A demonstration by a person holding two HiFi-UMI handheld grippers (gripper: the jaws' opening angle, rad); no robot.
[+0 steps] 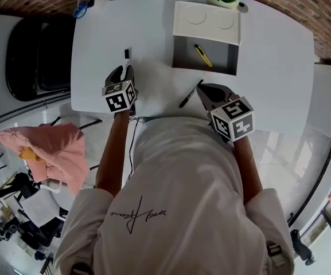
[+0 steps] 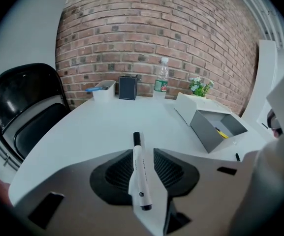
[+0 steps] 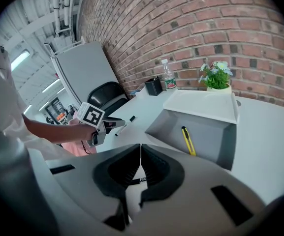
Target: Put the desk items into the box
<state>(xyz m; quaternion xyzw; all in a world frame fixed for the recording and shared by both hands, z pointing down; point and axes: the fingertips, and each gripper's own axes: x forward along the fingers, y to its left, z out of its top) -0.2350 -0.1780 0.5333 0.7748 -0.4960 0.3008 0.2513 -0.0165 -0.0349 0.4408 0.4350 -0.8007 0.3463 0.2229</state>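
- Marker (image 2: 139, 173), white with a black cap, lies flat on the tabletop (image 1: 154, 33). It sits lengthwise between the left tongs (image 2: 142, 154), cap pointing away from them.
- Left tongs stand spread; neither pad touches the barrel.
- Right tongs (image 3: 141, 149) are pressed together and empty. A black pen (image 1: 190, 94) lies on the tabletop just beside their tips.
- Box (image 1: 205, 53) stands open, well apart from the marker, lid folded back. A yellow item (image 1: 203, 56) lies inside.
- Judgement: the step in hand is the grasp of the marker.
- Recommendation: close on the middle of the barrel, pads square across it and low enough to catch the round body without scraping the tabletop.
- Risk: the smooth barrel may roll or pivot if pinched near either end.
- Carry: lift clear before crossing to the box, and pass wide of the right tongs and the pen.
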